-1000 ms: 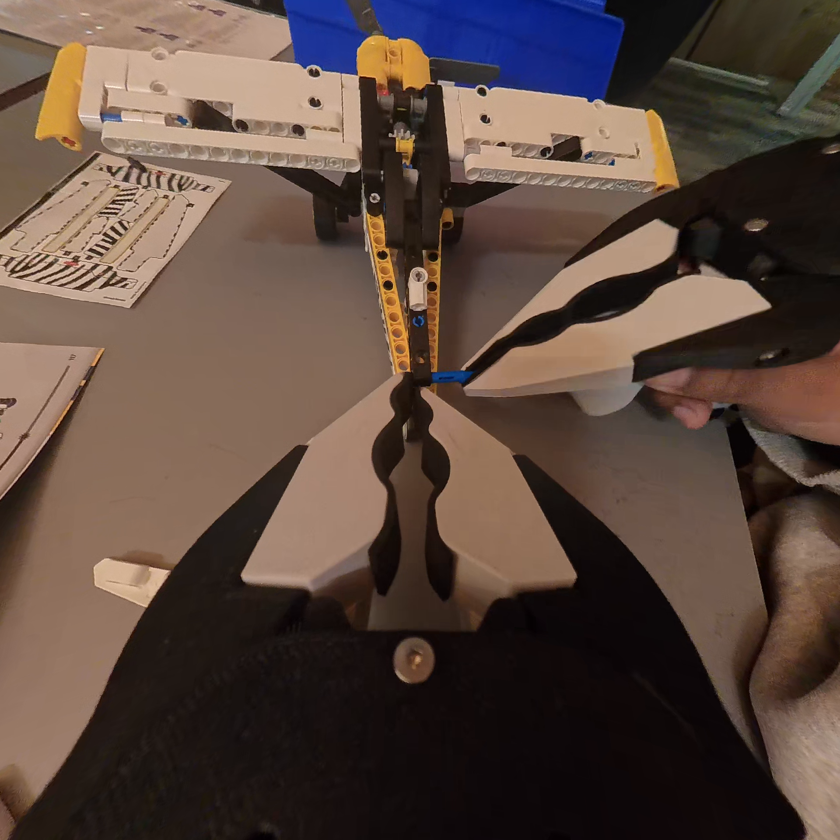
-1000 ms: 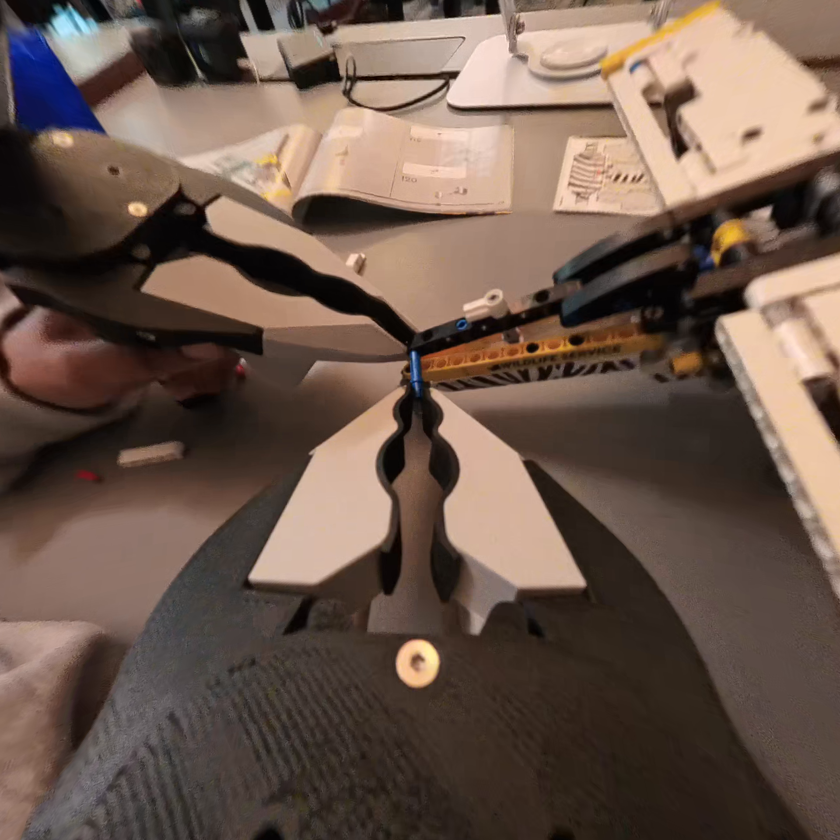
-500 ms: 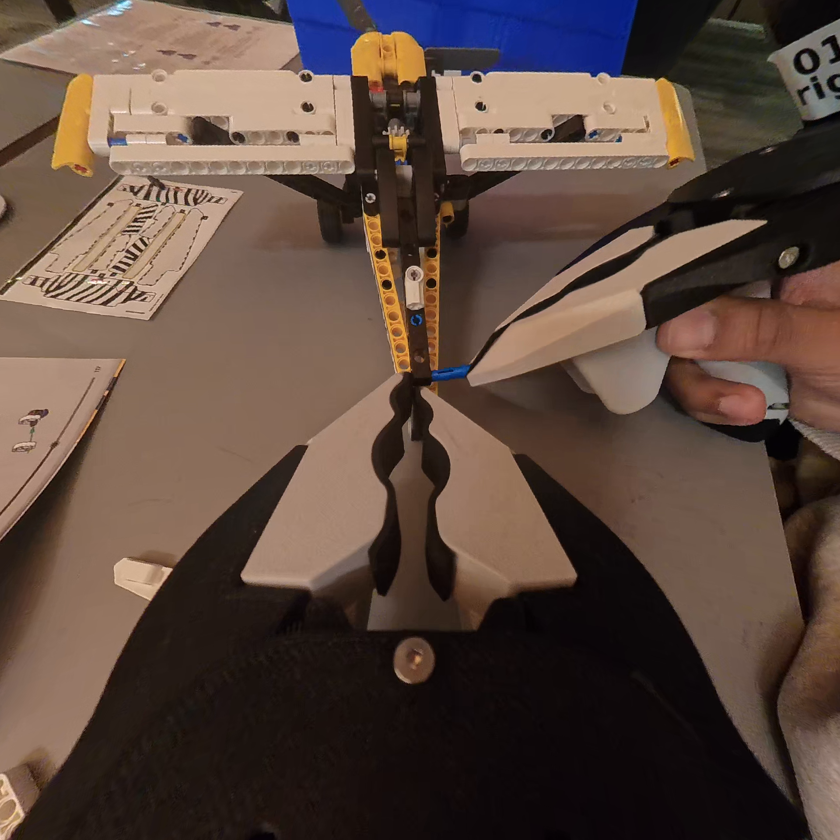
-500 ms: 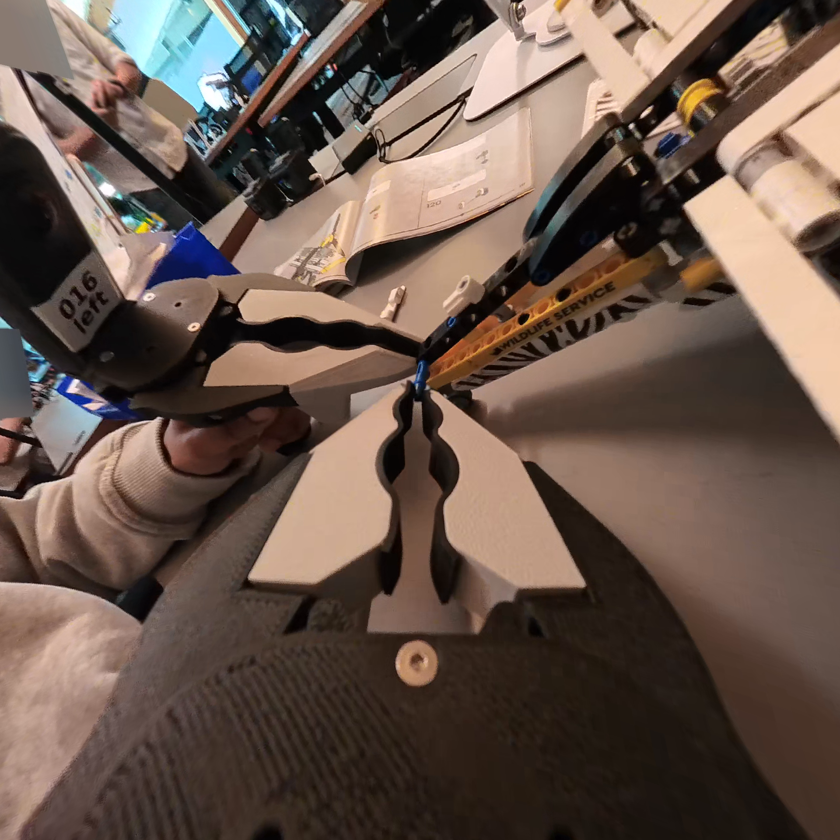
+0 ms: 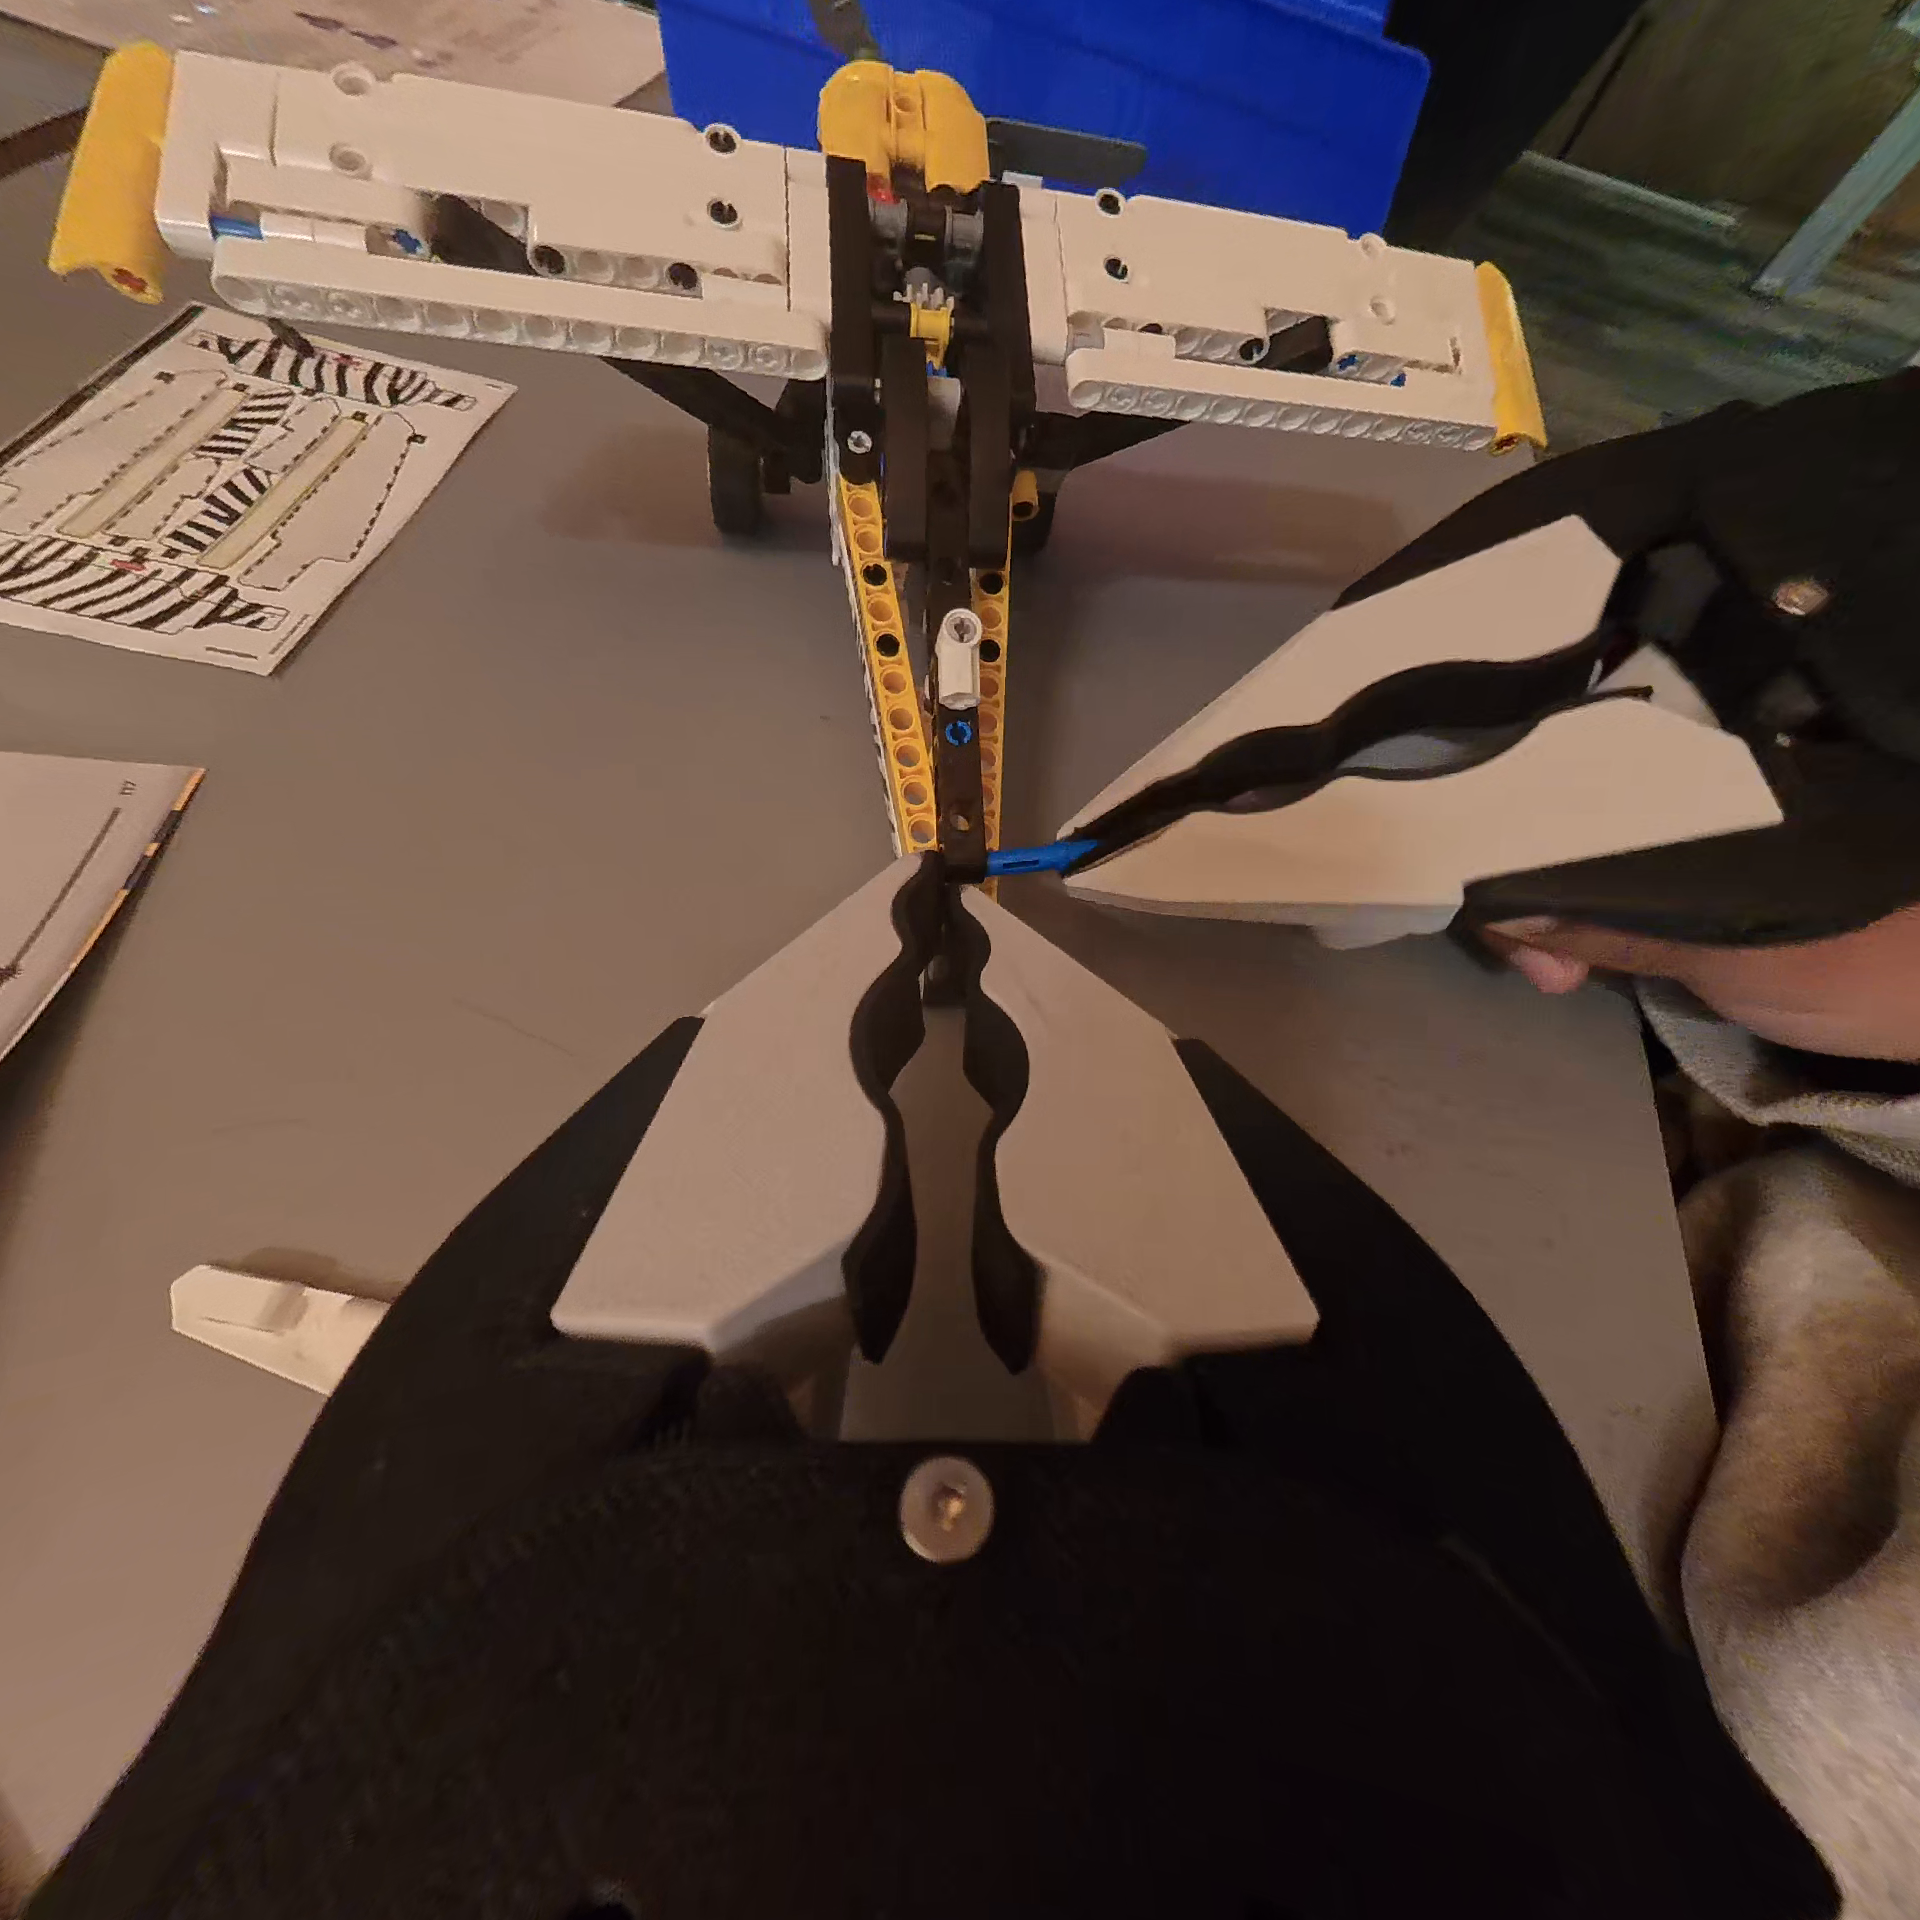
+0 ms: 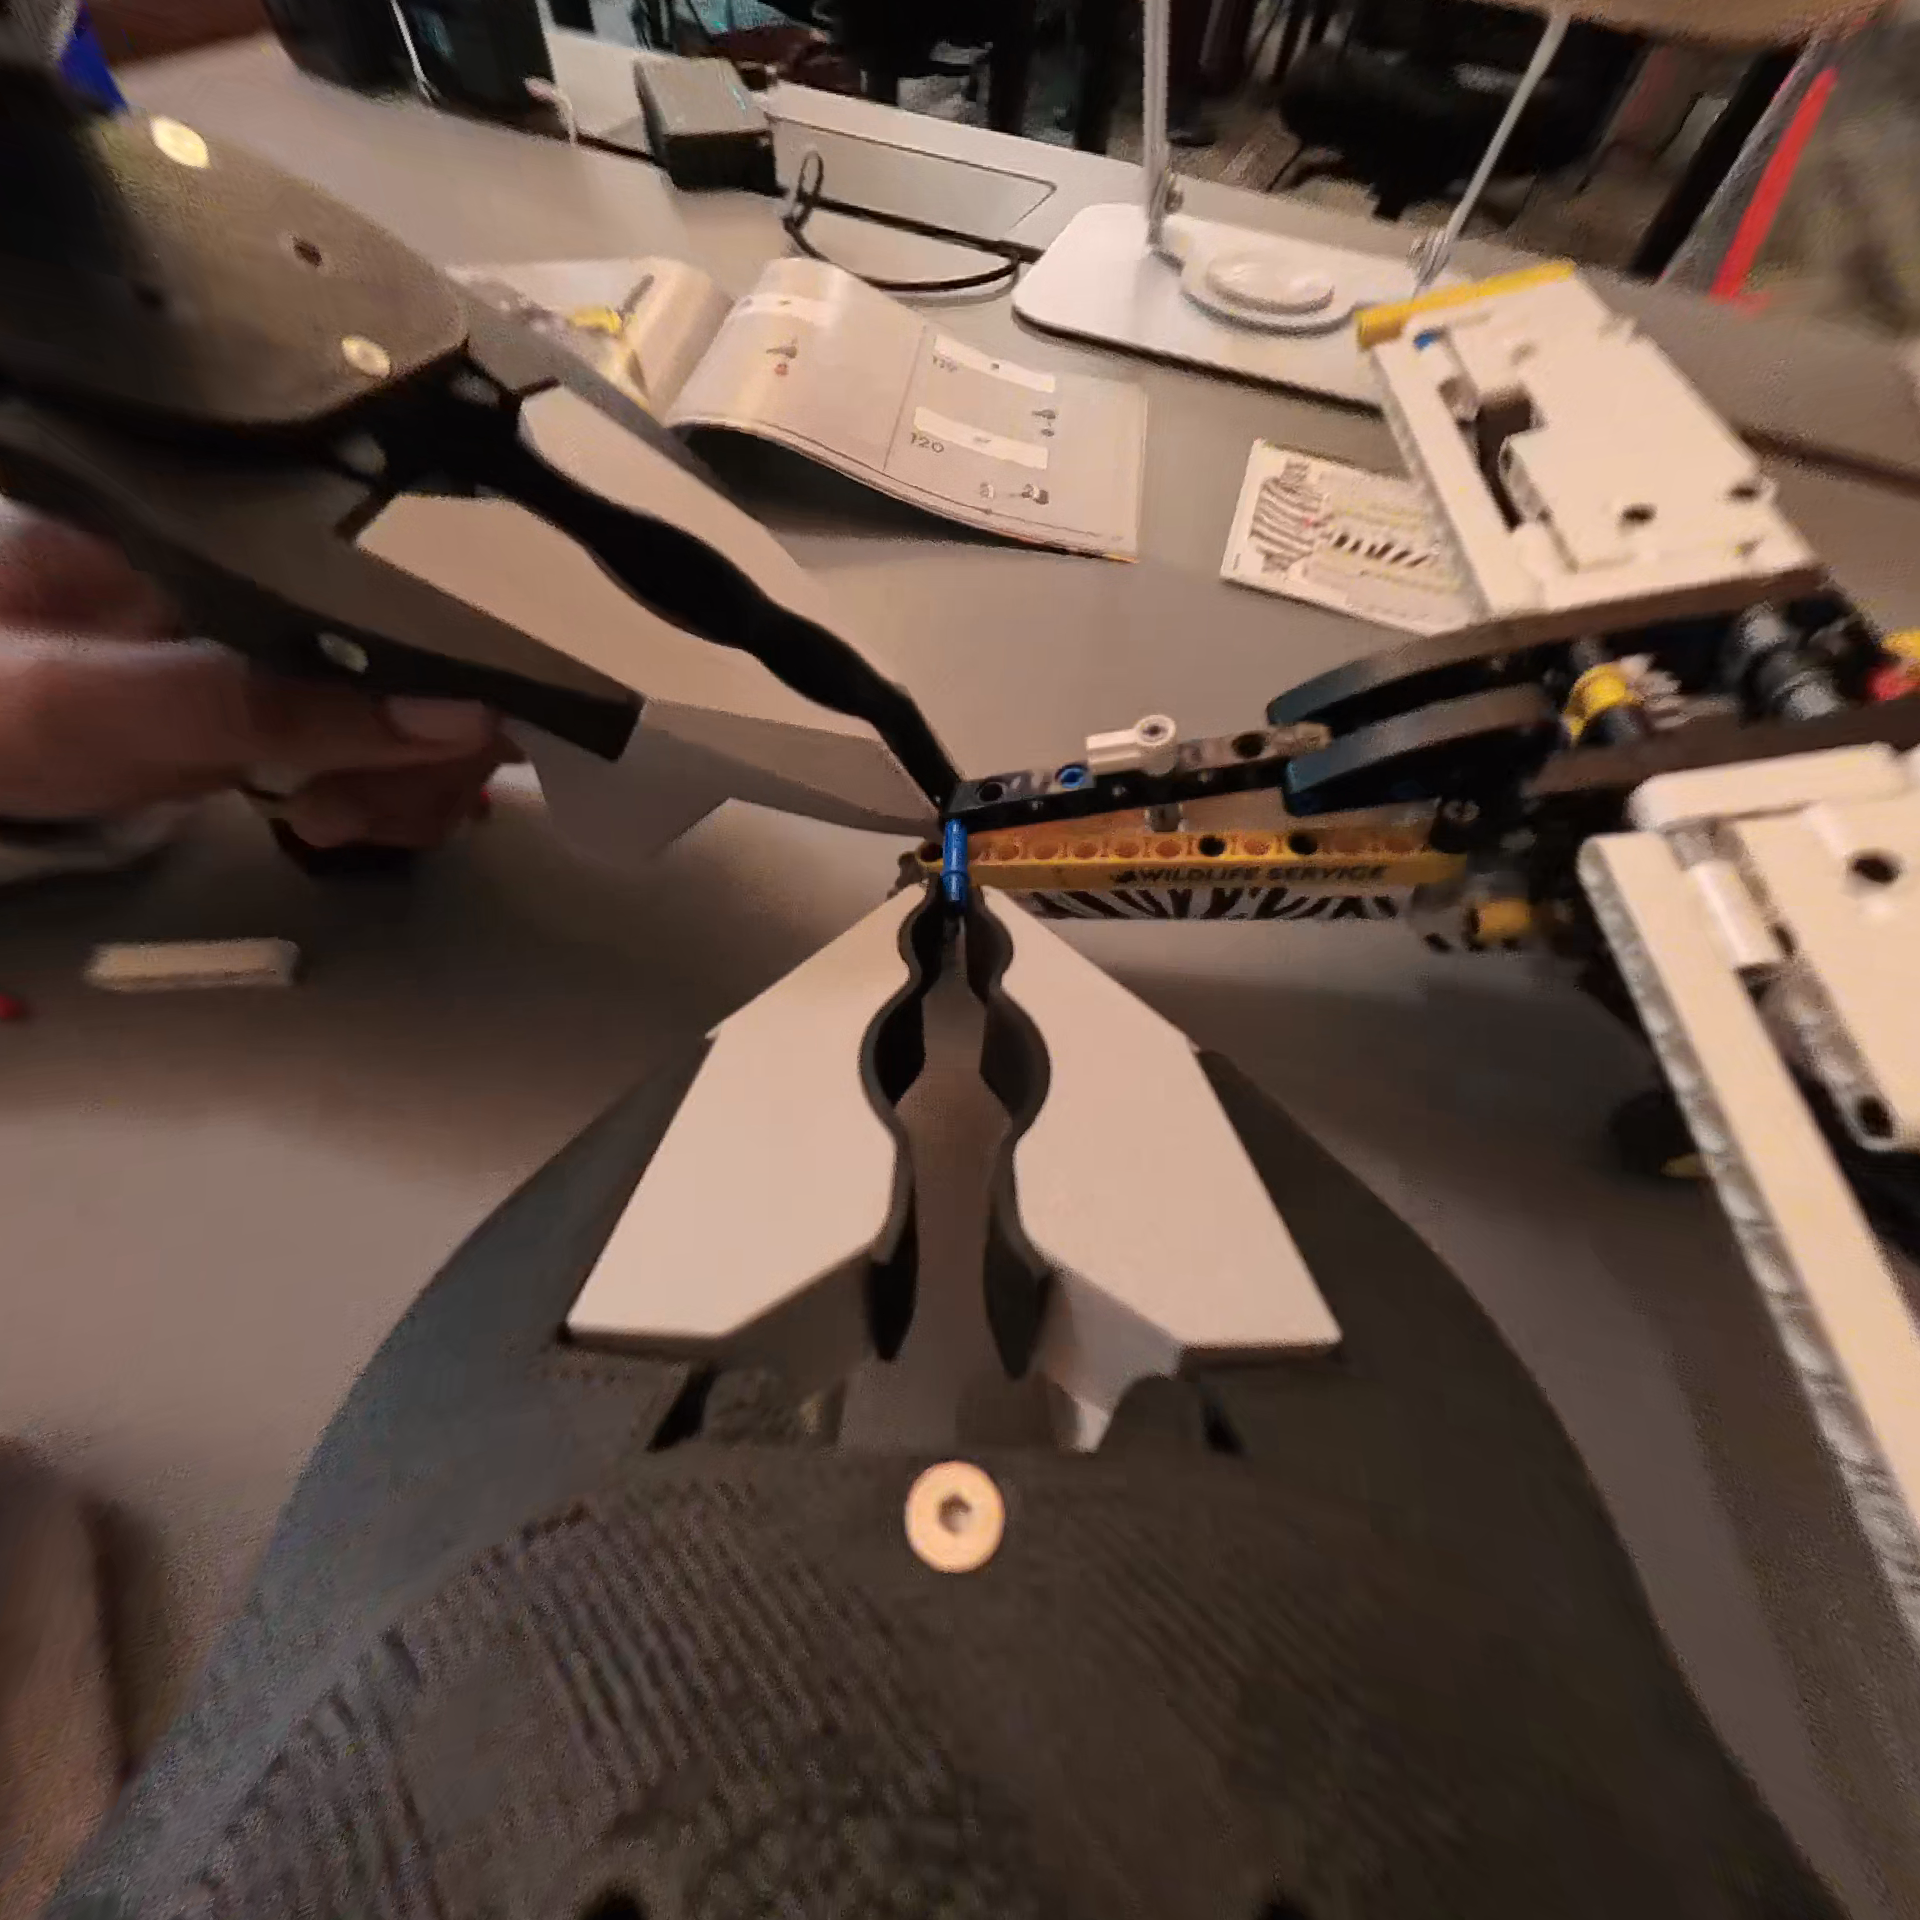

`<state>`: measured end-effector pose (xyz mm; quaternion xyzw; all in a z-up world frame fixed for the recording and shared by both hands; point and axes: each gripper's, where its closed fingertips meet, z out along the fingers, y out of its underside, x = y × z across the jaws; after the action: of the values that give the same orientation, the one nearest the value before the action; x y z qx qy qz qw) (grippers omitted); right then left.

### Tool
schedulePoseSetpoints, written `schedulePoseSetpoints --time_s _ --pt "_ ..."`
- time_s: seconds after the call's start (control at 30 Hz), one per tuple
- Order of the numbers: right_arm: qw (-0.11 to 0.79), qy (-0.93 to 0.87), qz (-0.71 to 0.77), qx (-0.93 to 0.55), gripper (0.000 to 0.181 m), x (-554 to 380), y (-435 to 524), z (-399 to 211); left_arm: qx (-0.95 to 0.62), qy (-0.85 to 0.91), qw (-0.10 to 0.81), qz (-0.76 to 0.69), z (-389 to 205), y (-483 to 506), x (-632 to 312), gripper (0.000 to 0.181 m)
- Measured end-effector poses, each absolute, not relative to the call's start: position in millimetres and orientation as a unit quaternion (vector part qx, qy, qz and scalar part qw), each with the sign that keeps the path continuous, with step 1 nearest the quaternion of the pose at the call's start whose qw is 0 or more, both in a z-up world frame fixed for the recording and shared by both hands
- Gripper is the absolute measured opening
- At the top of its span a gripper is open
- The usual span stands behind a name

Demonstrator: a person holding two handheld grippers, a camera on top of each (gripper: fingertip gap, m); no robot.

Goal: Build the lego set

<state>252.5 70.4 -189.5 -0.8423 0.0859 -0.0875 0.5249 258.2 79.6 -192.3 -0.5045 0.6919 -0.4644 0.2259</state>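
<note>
A Lego plane (image 5: 914, 312) with white wings, yellow wing tips and a yellow-and-black tail boom stands on the grey table; it also shows in the right wrist view (image 6: 1351, 831). My left gripper (image 5: 943, 883) is shut on the rear end of the black tail beam (image 5: 961, 790). My right gripper (image 6: 954, 914) is shut on a small blue pin (image 6: 954, 862), whose far end sits at the side of the tail end. In the left wrist view the blue pin (image 5: 1029, 858) sticks out to the right, between the beam and the right gripper (image 5: 1081, 862).
A zebra-striped sticker sheet (image 5: 208, 499) and an instruction booklet (image 5: 73, 883) lie at the left. A loose white part (image 5: 270, 1325) lies near my left gripper. A blue bin (image 5: 1091, 94) stands behind the plane. An open booklet (image 6: 904, 416) and a lamp base (image 6: 1216, 291) lie beyond. Both grippers' tips are close together, under 4 cm apart. It is some 11 cm from my right tips to the Lego plane (image 5: 914, 312).
The right gripper has swung back to a more level pose, still holding the blue pin at the tail end. The left gripper keeps its hold on the tail beam.
</note>
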Motion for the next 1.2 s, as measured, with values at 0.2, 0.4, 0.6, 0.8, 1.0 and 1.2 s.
schedulePoseSetpoints --time_s 0.2,0.4,0.6,0.8,1.0,1.2 --pt "0.489 -0.009 -0.242 -0.838 0.003 252.0 71.4 -188.2 -0.508 0.689 0.226 -0.465 -192.2 80.1 258.3 0.0" --pt "0.467 -0.079 -0.341 -0.812 0.003 252.8 71.0 -190.0 -0.515 0.681 0.206 -0.478 -192.1 80.3 257.9 0.0" --pt "0.465 -0.117 -0.368 -0.797 0.003 253.1 69.9 -190.7 -0.52 0.672 0.182 -0.495 -191.5 79.5 257.2 0.0" --pt "0.473 -0.103 -0.346 -0.803 0.003 254.4 69.2 -191.4 -0.521 0.671 0.182 -0.496 -191.4 79.6 257.3 0.0" --pt "0.486 -0.08 -0.319 -0.81 0.003 254.0 68.9 -190.0 -0.52 0.669 0.181 -0.499 -190.6 80.0 257.2 0.0" --pt "0.479 -0.087 -0.332 -0.808 0.003 253.4 69.0 -190.3 -0.521 0.669 0.181 -0.498 -190.9 80.3 257.3 0.0"
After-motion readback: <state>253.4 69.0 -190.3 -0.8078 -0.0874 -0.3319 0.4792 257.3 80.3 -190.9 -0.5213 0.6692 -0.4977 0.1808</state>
